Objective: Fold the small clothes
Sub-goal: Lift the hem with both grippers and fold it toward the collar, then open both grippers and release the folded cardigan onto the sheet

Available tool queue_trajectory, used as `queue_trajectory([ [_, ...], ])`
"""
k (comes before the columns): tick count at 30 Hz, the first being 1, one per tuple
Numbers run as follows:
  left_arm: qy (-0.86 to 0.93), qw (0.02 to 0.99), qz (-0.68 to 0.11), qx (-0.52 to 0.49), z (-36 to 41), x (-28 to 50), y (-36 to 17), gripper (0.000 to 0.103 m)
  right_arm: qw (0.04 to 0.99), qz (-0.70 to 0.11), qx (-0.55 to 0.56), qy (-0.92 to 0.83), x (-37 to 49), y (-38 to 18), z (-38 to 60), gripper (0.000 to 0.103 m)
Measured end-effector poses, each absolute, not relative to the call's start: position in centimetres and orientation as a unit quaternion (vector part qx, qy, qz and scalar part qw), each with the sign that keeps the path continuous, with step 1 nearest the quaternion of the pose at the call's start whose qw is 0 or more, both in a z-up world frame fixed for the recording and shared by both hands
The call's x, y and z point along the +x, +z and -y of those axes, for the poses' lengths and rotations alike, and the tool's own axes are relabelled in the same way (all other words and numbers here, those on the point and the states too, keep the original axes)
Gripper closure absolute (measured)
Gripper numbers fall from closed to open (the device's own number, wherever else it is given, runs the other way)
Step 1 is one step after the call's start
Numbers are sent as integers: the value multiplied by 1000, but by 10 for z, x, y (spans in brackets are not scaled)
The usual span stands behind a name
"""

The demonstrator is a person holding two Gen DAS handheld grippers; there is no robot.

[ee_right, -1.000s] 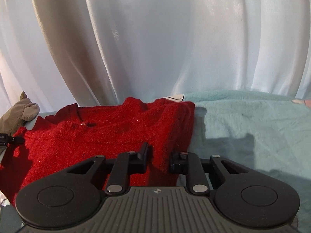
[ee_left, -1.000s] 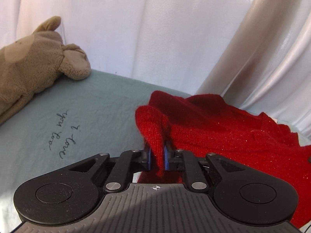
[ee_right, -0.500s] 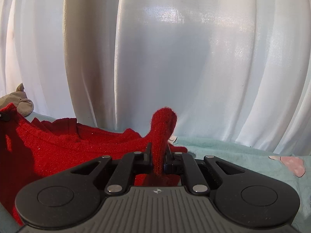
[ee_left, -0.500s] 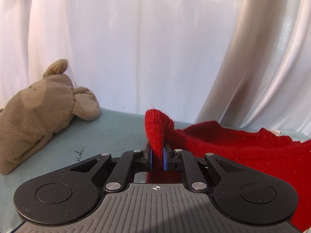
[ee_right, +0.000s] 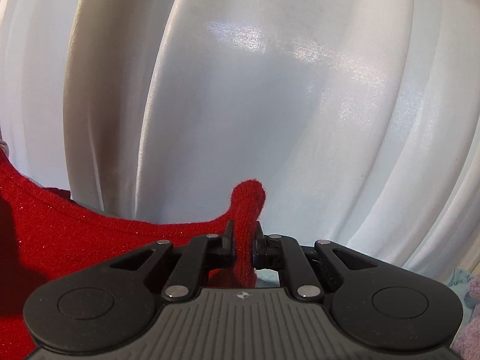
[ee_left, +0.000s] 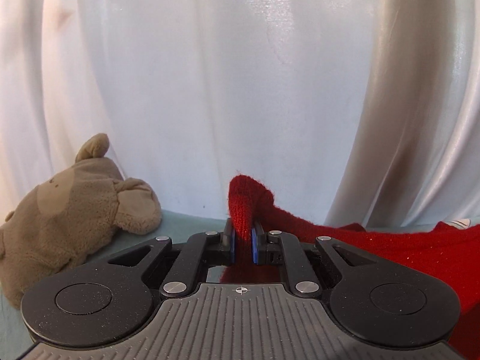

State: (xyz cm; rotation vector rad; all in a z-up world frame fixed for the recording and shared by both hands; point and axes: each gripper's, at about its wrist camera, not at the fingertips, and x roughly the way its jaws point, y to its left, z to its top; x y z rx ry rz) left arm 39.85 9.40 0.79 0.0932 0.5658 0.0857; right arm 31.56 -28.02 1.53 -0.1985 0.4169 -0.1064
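Observation:
A small red knit sweater (ee_left: 375,246) hangs stretched between my two grippers. My left gripper (ee_left: 242,241) is shut on one corner of it, and a tuft of red knit sticks up between its blue pads. The sweater runs off to the right in the left wrist view. My right gripper (ee_right: 243,244) is shut on the other corner of the sweater (ee_right: 69,228), which runs off to the left in that view. Both grippers hold it lifted above the teal bed sheet (ee_left: 180,225).
A tan plush bear (ee_left: 66,210) lies on the sheet at the left. White curtains (ee_left: 240,75) hang close behind, and they fill the right wrist view (ee_right: 270,90). A pink-grey fuzzy item (ee_right: 471,324) lies at the far right edge.
My right gripper shut on the sweater's corner. Both grippers then rose with the sweater, so the bed dropped low in both views and the curtain fills them.

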Motion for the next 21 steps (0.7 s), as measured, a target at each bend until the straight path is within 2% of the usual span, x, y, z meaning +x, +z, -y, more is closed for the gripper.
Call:
queue_trajectory([
  [4,71,960,-262,67,-87,411,-10,90,968,-204,-119,-83,332,7,281,95],
  [6,95,955,-270,79,-85,419,-24,84,965,-205,-130,-102,341,-2,281,94],
  [8,109,946,-295,85,-87,420,-34,84,956,-227,-135,-124,351,-11,284,84],
  [10,90,947,-302,58,-95,409,-33,81,955,-249,-97,-131,348,-11,295,84],
  [12,71,947,-309,44,-98,392,-30,64,962,-246,-45,-109,329,-4,303,84],
  [17,12,947,-322,-1,-98,336,-28,54,963,-266,14,-42,273,2,298,84],
  [21,-19,945,-327,-18,-87,305,-27,52,956,-285,74,-16,238,0,297,81],
])
